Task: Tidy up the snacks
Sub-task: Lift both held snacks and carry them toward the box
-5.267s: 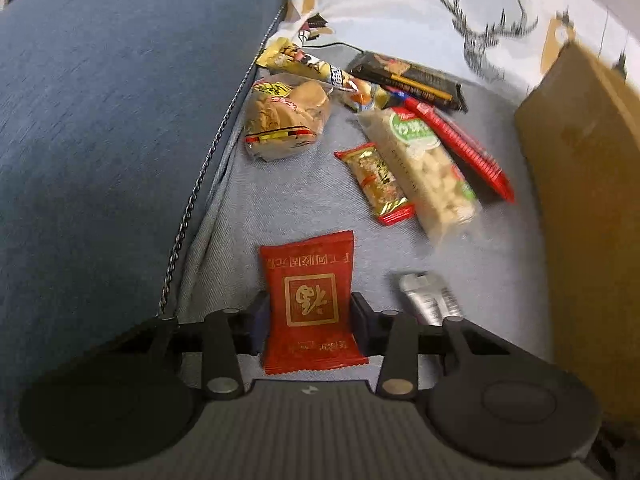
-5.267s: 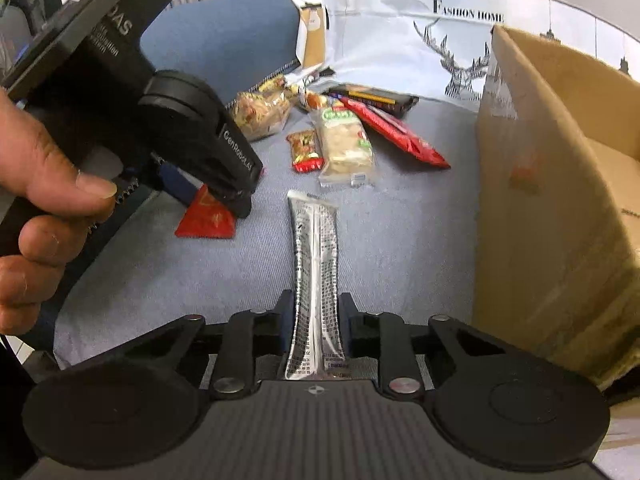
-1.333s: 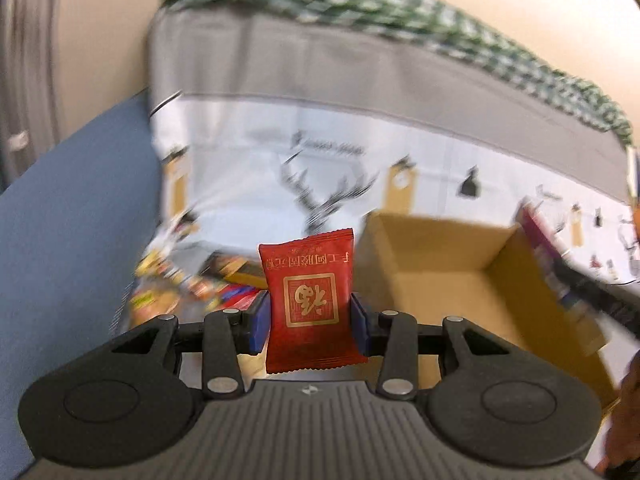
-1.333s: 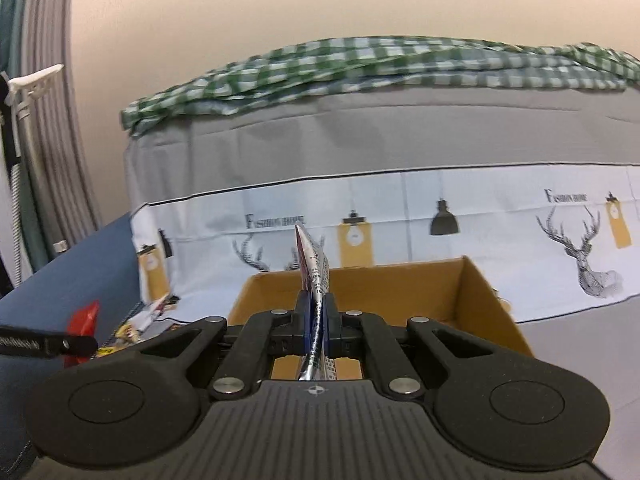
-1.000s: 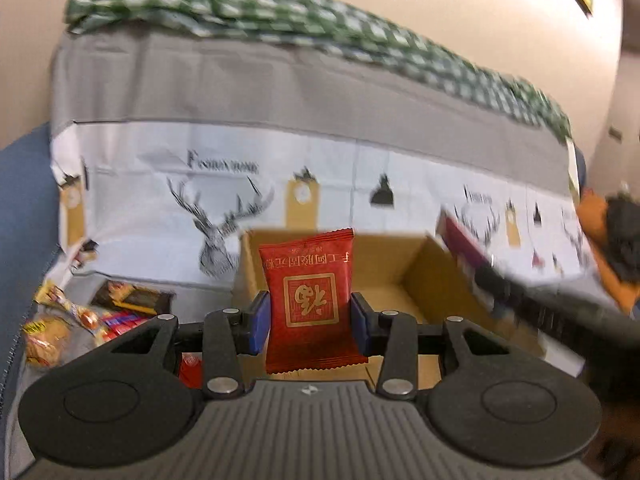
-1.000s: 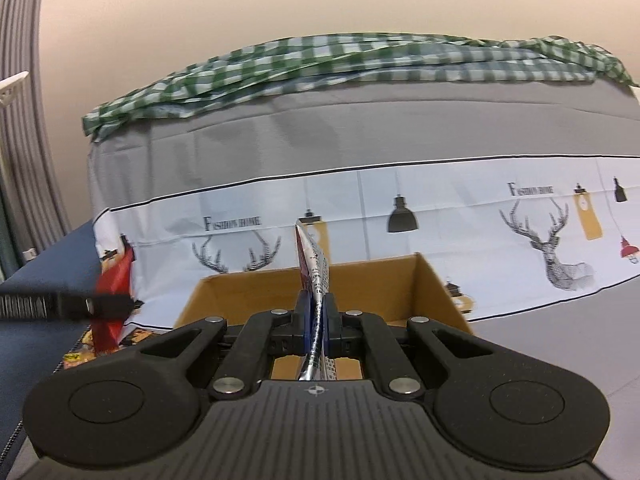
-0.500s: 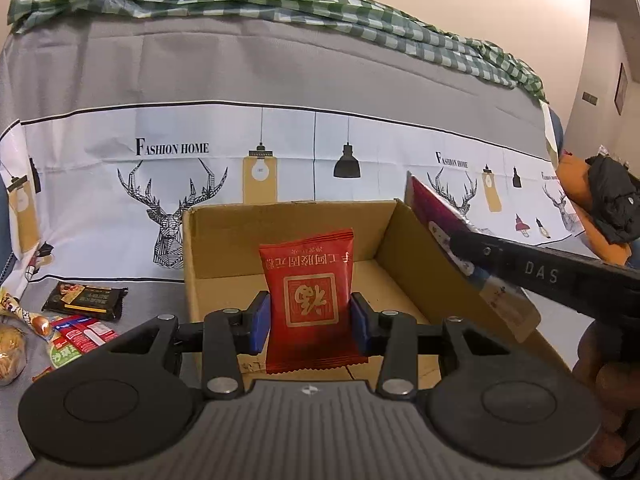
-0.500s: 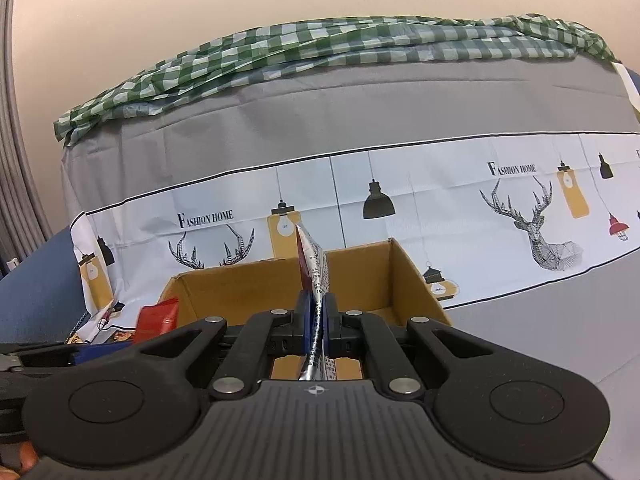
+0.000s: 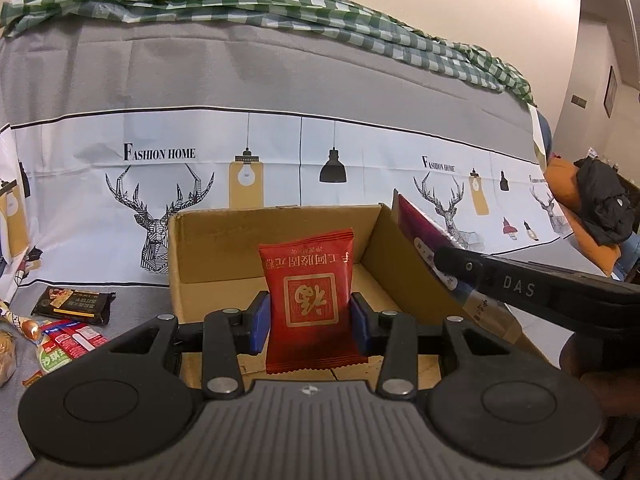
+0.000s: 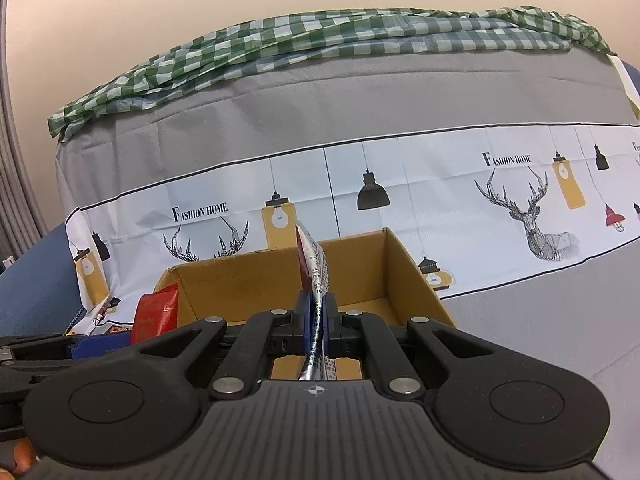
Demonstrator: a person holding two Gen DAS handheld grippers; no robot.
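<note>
My left gripper (image 9: 307,322) is shut on a red snack packet (image 9: 310,292) with gold print, held upright just above the near edge of an open cardboard box (image 9: 276,236). My right gripper (image 10: 316,322) is shut on a long silver snack bar (image 10: 314,268), held edge-on over the same box (image 10: 360,268). In the left wrist view the right gripper and its bar (image 9: 436,252) reach over the box's right wall. In the right wrist view the red packet (image 10: 156,312) shows at the box's left wall.
More snacks lie on the grey sofa seat left of the box: a black packet (image 9: 74,300), a red bar (image 9: 76,338) and others. A deer-print cover (image 9: 160,168) hangs behind the box. A dark garment (image 9: 604,204) lies at the far right.
Both grippers lifted their snacks off the seat and carried them to the box. In the last half second both views came slightly nearer the box; grips are unchanged.
</note>
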